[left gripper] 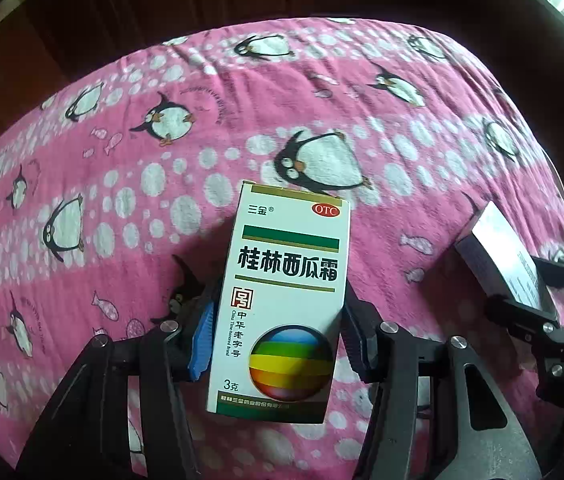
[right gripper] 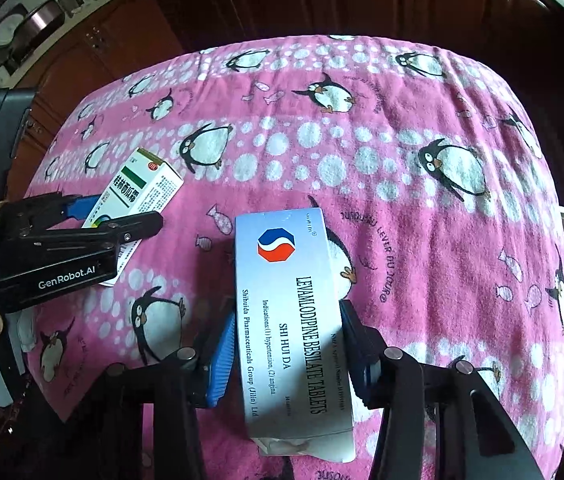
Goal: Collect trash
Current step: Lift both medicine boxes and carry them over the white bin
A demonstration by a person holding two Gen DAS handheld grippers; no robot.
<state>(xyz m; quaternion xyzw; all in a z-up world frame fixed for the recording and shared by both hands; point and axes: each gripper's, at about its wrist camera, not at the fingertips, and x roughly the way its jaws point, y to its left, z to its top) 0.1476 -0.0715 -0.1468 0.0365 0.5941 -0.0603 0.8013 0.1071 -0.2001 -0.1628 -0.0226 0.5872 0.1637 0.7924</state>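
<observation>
Cardboard cartons, two in total, one per gripper, above the pink penguin-print fleece blanket (left gripper: 122, 160).
Left gripper (left gripper: 278, 344) clamps the white-green medicine box (left gripper: 282, 300) between its pads; right gripper (right gripper: 288, 352) apparently clamps the silver-blue tablet box (right gripper: 294, 304).

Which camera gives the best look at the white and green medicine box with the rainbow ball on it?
The left wrist view: the white and green medicine box fills the centre, front face readable, between the left gripper fingers. The right wrist view shows it small at the left edge, tilted and partly hidden by that gripper.
</observation>
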